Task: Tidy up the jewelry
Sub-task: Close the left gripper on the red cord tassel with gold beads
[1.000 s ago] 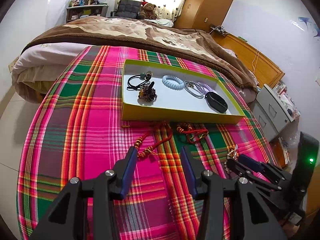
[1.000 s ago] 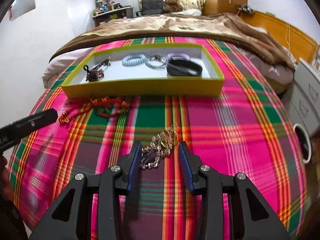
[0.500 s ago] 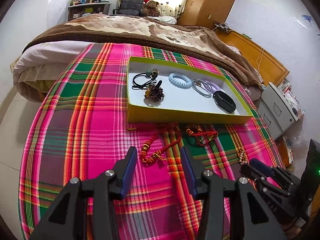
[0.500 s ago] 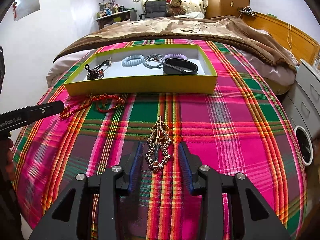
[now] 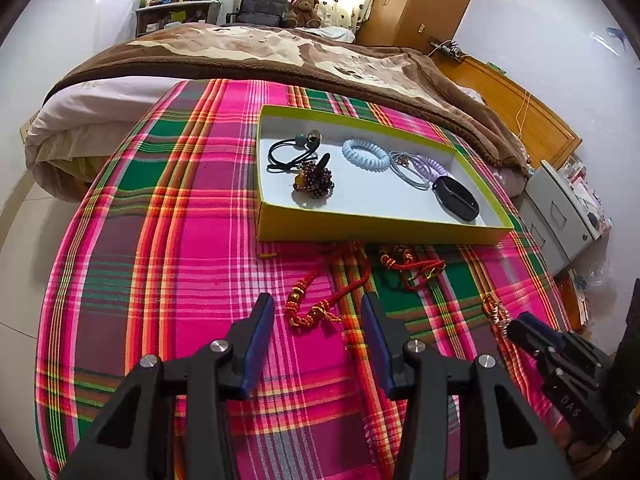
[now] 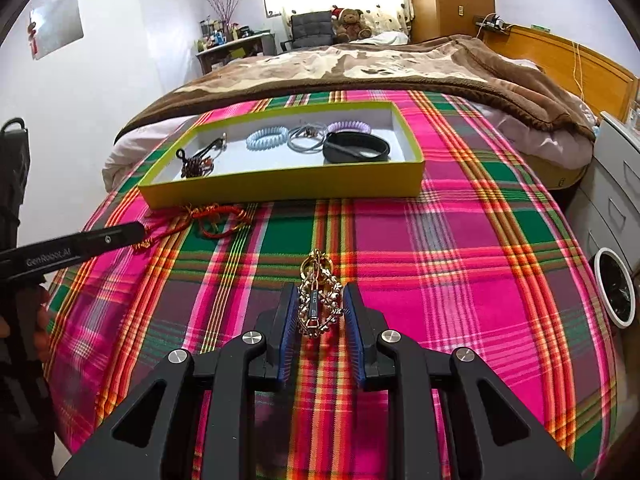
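Note:
A yellow-green tray [image 5: 376, 231] [image 6: 280, 188] on the plaid cloth holds hair ties, a blue coil band [image 5: 366, 154], a beaded piece [image 5: 314, 180] and a black band [image 5: 456, 198]. Red cord bracelets [image 5: 320, 300] [image 6: 216, 218] lie in front of the tray. My left gripper [image 5: 318, 312] is open, its fingers on either side of a red cord bracelet. My right gripper [image 6: 319, 308] has narrowed its jaws around a gold and silver hair clip [image 6: 318, 300], touching or nearly touching it. The right gripper also shows in the left wrist view [image 5: 516, 328].
The plaid cloth [image 6: 460, 240] covers a bed end; a brown blanket [image 6: 360, 68] lies behind the tray. A grey drawer unit [image 5: 560, 216] stands on the right. The left gripper's finger [image 6: 80, 242] reaches in from the left in the right wrist view.
The right gripper's jaws have closed in around the hair clip, which has turned lengthwise between them. The left gripper has moved forward so the red cord bracelet lies between its fingers.

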Demonstrator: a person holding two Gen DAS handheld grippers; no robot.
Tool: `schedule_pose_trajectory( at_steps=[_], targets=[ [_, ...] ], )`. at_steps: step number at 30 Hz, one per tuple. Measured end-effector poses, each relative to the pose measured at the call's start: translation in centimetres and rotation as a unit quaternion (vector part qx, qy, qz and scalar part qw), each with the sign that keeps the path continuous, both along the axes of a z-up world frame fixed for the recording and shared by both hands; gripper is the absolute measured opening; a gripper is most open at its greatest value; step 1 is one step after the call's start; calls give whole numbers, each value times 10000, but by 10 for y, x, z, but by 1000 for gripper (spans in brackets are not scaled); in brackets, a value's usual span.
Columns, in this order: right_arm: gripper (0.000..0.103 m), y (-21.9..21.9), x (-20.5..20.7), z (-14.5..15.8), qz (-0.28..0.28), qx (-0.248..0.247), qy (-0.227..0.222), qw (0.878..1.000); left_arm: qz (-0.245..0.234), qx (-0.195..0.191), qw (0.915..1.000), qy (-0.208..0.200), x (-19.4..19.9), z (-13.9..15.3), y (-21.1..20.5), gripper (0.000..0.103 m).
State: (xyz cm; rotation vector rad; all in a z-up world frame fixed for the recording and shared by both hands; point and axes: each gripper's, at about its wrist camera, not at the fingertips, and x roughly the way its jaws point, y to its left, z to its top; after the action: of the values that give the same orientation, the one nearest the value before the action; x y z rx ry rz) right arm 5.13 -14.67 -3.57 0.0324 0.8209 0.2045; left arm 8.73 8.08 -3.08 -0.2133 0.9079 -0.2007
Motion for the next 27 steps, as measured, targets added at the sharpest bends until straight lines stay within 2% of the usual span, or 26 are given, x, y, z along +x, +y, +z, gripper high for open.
schedule_pose_trajectory(
  at_steps=[4, 7, 13, 18, 19, 20, 22, 25, 27],
  targets=[
    [24, -5, -2, 7, -41, 74, -90, 9999, -34, 67, 9999, 96, 5, -4, -1, 47],
    [1, -11, -2, 12, -50, 191, -163, 9997, -74, 223, 9996, 169, 11, -7, -5, 47],
    [0, -20, 0, 11, -51, 337, -72, 9994, -69, 645, 9978, 130, 16, -8, -14, 47],
    [1, -22, -2, 11, 18, 409, -14, 9992, -98, 833, 9965, 40, 15, -8, -18, 46],
    [3, -19, -3, 12, 48, 391, -57, 9992, -94, 850, 9963, 29, 15, -8, -18, 44],
    [10, -16, -4, 12, 133, 408, -54, 9991, -82, 873, 9961, 24, 15, -8, -18, 41],
    [15, -7, -5, 10, 302, 427, 3, 9986, -37, 1027, 9947, 13, 14, -8, -18, 20],
    [15, 7, -1, 2, 377, 174, 181, 9990, -5, 946, 9955, 32, 14, -7, -13, 10],
    [15, 10, 1, -2, 338, 47, 273, 9990, 17, 898, 9959, 44, 13, -7, -11, 8]
  ],
)
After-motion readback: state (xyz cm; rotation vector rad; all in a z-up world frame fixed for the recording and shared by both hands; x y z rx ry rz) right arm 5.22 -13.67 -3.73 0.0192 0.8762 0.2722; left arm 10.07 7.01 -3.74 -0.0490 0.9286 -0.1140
